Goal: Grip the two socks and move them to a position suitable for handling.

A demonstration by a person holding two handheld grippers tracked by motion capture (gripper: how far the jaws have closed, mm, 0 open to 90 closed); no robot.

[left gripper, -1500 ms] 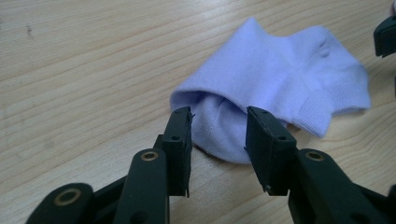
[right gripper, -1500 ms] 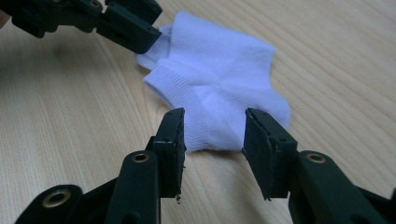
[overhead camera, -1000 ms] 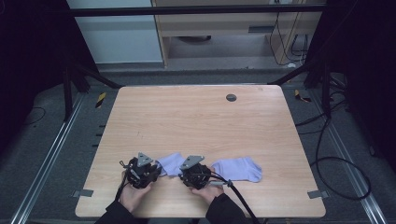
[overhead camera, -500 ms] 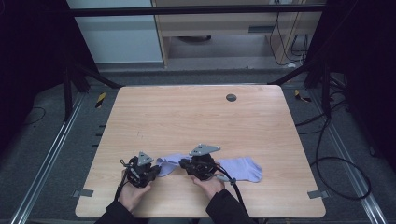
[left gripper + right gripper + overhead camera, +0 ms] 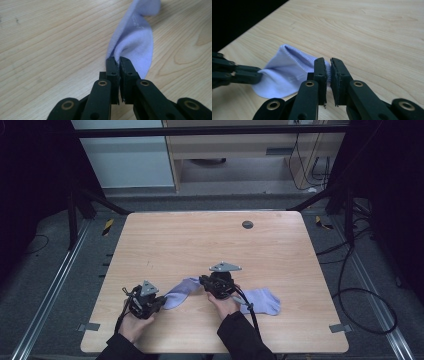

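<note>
Near the bottom middle of the high view, both tongs, left (image 5: 159, 303) and right (image 5: 204, 281), pinched one purple sock (image 5: 181, 290); the second sock (image 5: 262, 301) waited untouched on the surface (image 5: 200, 240).

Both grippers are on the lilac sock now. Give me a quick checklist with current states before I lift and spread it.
1. Left gripper clamped on the sock edge: ok, fabric pinched between the pads.
2. Right gripper clamped on the same sock: ok, cloth between closed jaws.
3. Sock stretched between the two grips: ok, it spans them in the high view.
4. Second sock free of the grip: cannot tell, the right hand covers its near end.
5. Table beyond free: ok.
</note>
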